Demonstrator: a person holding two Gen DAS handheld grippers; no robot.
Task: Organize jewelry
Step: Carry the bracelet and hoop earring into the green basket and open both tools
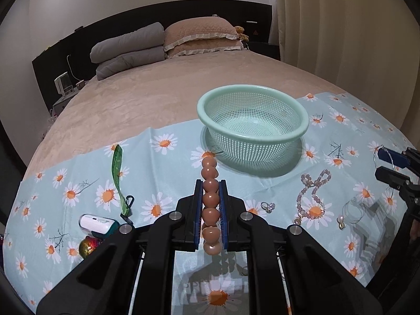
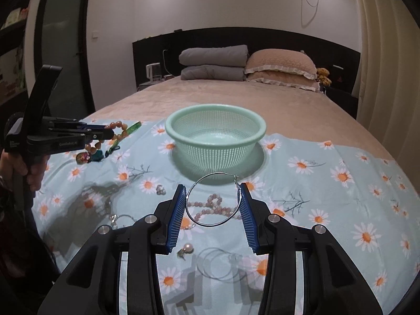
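A mint green mesh basket (image 1: 252,120) stands empty on the daisy cloth; it also shows in the right wrist view (image 2: 215,134). My left gripper (image 1: 211,183) is shut on an orange-brown bead bracelet (image 1: 210,199), held above the cloth short of the basket; the gripper (image 2: 111,134) and the bracelet (image 2: 119,126) show at the left of the right wrist view. My right gripper (image 2: 212,191) holds a large silver hoop earring (image 2: 212,199) between its wide-set pads, above the cloth. A pale bead necklace (image 1: 312,194) lies on the cloth.
On the cloth: a ring (image 1: 267,206), a pearl earring (image 2: 187,249), thin silver hoops (image 2: 220,262), a green strap (image 1: 118,173), a white case (image 1: 94,225) and a shiny ball (image 1: 86,246). Pillows (image 1: 199,36) and a folded grey quilt (image 1: 128,50) lie at the bed's head.
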